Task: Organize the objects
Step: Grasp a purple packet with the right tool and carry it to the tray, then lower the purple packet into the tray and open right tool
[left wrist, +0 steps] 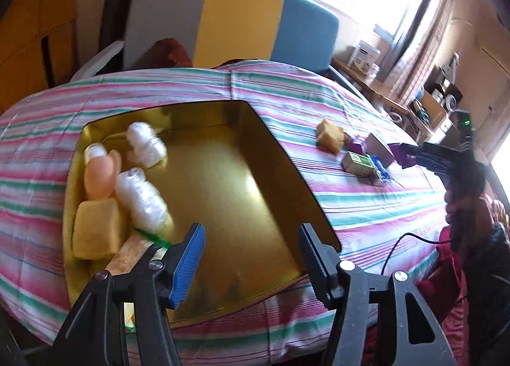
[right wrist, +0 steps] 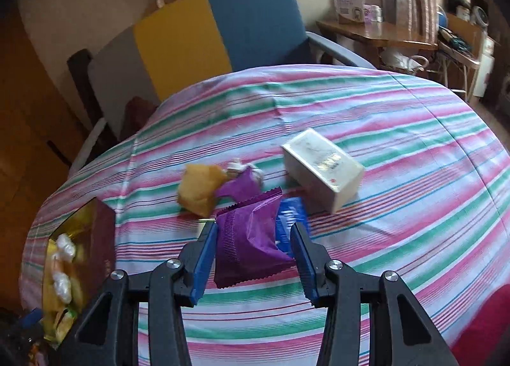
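The right gripper [right wrist: 253,257] holds a purple foil packet [right wrist: 248,245], its blue pads pressing the packet's two sides; the packet appears lifted clear of the striped surface [right wrist: 398,206]. The left gripper [left wrist: 251,257] stands wide and empty above the near end of the gold tin [left wrist: 223,181].

Step in hand, as judged: carry the packet to the tin.

1. Keep the grip firm; foil is slippery and the packet will crush rather than resist.
2. Travel high enough to clear the tin's rim.
3. Release over the bare gold floor, beside the white wrapped bundles [left wrist: 145,143], the yellow sponge-like block [left wrist: 97,232] and the peach-coloured piece [left wrist: 102,175] along the tin's left wall.
4. Move the left gripper aside to avoid a collision.

Left on the surface: a second purple packet [right wrist: 237,186], a yellow packet [right wrist: 199,189], a white box [right wrist: 323,171] and a blue item [right wrist: 291,219].
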`<state>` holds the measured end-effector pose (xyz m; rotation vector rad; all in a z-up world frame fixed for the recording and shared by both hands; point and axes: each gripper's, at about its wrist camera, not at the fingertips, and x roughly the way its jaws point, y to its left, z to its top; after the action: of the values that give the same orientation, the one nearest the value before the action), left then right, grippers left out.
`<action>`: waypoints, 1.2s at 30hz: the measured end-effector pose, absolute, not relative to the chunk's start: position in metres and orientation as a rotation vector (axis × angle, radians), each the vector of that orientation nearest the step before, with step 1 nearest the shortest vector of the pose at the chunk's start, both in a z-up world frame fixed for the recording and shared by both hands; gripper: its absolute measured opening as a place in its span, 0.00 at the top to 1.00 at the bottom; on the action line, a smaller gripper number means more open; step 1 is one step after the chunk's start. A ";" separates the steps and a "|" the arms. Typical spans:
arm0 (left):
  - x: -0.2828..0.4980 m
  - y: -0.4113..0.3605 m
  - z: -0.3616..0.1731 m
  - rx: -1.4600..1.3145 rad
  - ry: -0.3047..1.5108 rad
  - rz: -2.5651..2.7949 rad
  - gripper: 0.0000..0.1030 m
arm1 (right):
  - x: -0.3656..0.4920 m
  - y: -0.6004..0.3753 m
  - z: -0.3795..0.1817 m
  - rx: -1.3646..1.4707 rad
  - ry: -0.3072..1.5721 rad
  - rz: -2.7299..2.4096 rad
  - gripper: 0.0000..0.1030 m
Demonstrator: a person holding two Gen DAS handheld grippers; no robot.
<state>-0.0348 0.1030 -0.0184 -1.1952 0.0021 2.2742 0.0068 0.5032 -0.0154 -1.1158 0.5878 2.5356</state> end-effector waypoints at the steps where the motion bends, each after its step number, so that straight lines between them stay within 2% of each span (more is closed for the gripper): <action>1: -0.034 0.099 -0.019 -1.191 0.000 2.294 0.41 | 0.000 0.488 -0.007 -1.126 0.567 2.581 0.54; 7: -0.028 0.073 -0.020 -1.169 0.000 2.384 0.41 | -0.048 0.376 0.021 -1.256 0.468 2.854 0.54; 15: -0.029 0.034 -0.027 -1.204 -0.077 2.435 0.41 | -0.104 0.258 -0.005 -1.530 0.383 2.981 0.54; 21: -0.029 0.019 -0.032 -1.218 -0.121 2.454 0.41 | -0.132 0.227 -0.031 -1.638 0.426 2.938 0.53; 36: -0.032 0.006 -0.041 -1.244 -0.184 2.440 0.41 | -0.213 0.212 -0.079 -1.693 0.461 2.743 0.53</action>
<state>-0.0318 0.0056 -0.0406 -1.2440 -0.1841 2.4402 -0.2134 0.2117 -0.0791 -1.6926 0.4606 2.7431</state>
